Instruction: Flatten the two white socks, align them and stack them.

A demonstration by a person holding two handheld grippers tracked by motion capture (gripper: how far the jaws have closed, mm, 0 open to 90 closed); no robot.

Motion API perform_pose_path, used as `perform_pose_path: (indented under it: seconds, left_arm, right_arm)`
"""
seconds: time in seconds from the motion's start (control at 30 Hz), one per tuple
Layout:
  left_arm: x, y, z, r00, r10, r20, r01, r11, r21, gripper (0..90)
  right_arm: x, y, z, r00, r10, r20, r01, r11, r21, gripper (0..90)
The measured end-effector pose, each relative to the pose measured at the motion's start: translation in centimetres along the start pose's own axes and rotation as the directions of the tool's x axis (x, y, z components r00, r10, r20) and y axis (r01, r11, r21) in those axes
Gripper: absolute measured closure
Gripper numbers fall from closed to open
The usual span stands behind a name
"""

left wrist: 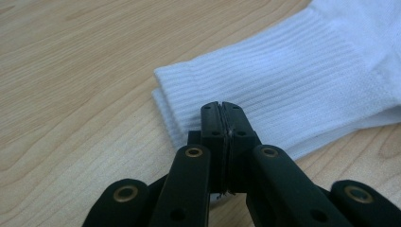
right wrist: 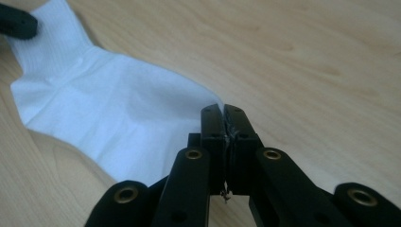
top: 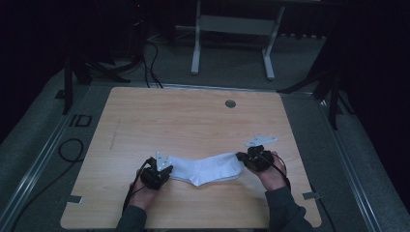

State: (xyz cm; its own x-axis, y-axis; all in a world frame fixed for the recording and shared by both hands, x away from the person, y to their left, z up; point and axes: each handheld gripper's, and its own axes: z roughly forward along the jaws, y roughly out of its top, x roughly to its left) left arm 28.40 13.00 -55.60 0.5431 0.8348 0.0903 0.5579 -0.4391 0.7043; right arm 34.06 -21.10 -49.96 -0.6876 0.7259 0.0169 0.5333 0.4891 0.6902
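Observation:
A white sock lies flat across the near middle of the wooden table, ribbed cuff to the left and toe to the right. A second cuff edge peeks from under it. My left gripper is shut, its tips resting over the ribbed cuff, and no cloth shows between the pads. At the toe end, my right gripper is shut too, tips at the edge of the sock. The left gripper's black tip sits at the far cuff.
A round grommet hole is set near the table's far edge. Bare wood stretches beyond the sock. Behind the table stands a grey desk frame; cables trail on the floor at left.

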Motion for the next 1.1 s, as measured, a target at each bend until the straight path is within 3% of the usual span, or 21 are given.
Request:
perform_pose_path:
  seconds: [0.13,0.37,0.5,0.63,0.97,1.1]
  left_arm:
    - [0.0,0.0,0.0,1.0000,0.001,-0.001,-0.001,1.0000,0.000,88.4]
    - [-0.1,0.0,0.0,1.0000,0.002,-0.005,-0.002,1.0000,-0.001,88.3]
    - [-0.2,0.0,0.0,1.0000,-0.003,-0.001,0.003,1.0000,-0.003,88.1]
    - [-0.3,0.0,-0.1,1.0000,-0.003,-0.003,0.003,1.0000,-0.002,87.9]
    - [0.0,0.1,-0.6,0.9998,-0.013,0.014,0.013,0.9995,-0.027,86.6]
    - [0.5,0.1,-1.1,0.9991,-0.041,0.013,0.042,0.9970,-0.066,86.5]
  right_arm:
    - [0.0,-0.9,1.7,0.9999,0.006,-0.016,-0.005,0.999,0.046,85.9]
    - [-0.9,-1.7,2.7,0.9984,0.055,-0.009,-0.055,0.997,0.051,79.8]
    - [-1.5,-2.0,2.4,0.9960,0.090,0.004,-0.090,0.996,0.027,65.8]
    - [-1.6,-2.3,2.1,0.9937,0.112,-0.006,-0.112,0.994,0.007,59.5]
    - [-1.8,-2.4,1.1,0.9930,0.116,-0.018,-0.117,0.993,-0.029,54.6]
    - [-2.2,-2.6,0.7,0.9918,0.127,-0.012,-0.127,0.991,-0.041,53.1]
